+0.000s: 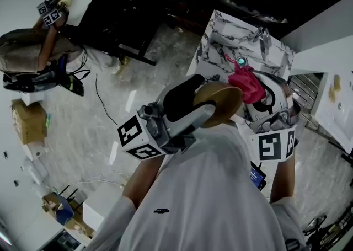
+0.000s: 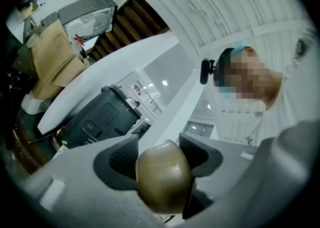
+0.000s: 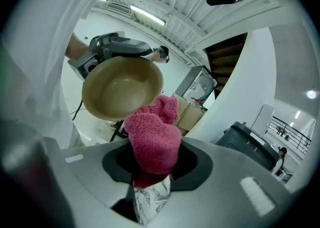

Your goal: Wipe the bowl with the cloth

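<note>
My left fingers (image 2: pixel 117 162) pinch bowl (image 2: pixel 162 182) by rim, up in air. My right fingers (image 3: pixel 192 167) squeeze pink cloth (image 3: pixel 152 139). Bowl sits at 11 o'clock from cloth, just beside, open side facing it.

The head view looks steeply down over the person's chest (image 1: pixel 204 200) at the left gripper (image 1: pixel 205 106) and right gripper (image 1: pixel 259 101). The left gripper view sits close behind the bowl (image 2: pixel 162 177), tilted up toward the ceiling (image 2: pixel 225 1). The right gripper view, close behind the cloth (image 3: pixel 152 137), faces up too, sharing bowl and stairs (image 2: pixel 137 24).
</note>
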Motion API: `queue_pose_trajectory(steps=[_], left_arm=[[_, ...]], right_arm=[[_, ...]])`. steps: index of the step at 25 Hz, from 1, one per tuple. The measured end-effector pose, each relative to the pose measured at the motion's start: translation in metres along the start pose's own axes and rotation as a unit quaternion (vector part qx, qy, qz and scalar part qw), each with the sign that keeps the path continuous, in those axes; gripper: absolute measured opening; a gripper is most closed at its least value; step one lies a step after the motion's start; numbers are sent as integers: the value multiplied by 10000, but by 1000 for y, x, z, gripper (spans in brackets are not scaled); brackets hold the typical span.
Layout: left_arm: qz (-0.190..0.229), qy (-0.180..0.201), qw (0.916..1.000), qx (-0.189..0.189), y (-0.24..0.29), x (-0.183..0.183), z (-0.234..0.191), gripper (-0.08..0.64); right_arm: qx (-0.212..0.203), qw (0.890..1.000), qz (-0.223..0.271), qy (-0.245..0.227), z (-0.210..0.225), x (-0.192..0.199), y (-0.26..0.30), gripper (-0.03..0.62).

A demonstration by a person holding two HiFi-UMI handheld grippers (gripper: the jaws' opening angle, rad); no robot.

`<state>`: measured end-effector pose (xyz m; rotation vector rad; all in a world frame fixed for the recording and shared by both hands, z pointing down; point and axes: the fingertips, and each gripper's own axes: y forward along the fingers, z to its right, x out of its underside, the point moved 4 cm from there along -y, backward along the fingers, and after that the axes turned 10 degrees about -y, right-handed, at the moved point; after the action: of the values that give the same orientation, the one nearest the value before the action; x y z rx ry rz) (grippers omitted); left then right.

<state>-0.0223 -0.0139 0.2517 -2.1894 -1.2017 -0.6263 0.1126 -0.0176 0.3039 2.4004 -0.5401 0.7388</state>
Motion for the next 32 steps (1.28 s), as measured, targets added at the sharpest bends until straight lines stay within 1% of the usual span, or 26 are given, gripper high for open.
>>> queue_pose_trajectory(steps=[5,10,18,23,28,32], left_arm=[[319,48,9994,-139,2,-12,-6,259],[422,169,9986,-275,7,-14,-8,259],[596,355,9963,-501,9,-16,-15,259],[835,241,9937,-710,10,-16,-22,256],[854,471,9915,-867,12,-14,-23,253],[851,520,9904,-957,11,-12,-25,253]], right_arm=[[-158,9998,-66,121,-14,2,4,138],[-319,9991,-59,282,-28,3,6,138],[-541,9976,24,427,-51,-7,8,138],[-634,9960,121,623,-59,-14,9,140],[-747,9943,259,721,-66,-22,9,140],[-812,9927,312,834,-70,-25,7,140]])
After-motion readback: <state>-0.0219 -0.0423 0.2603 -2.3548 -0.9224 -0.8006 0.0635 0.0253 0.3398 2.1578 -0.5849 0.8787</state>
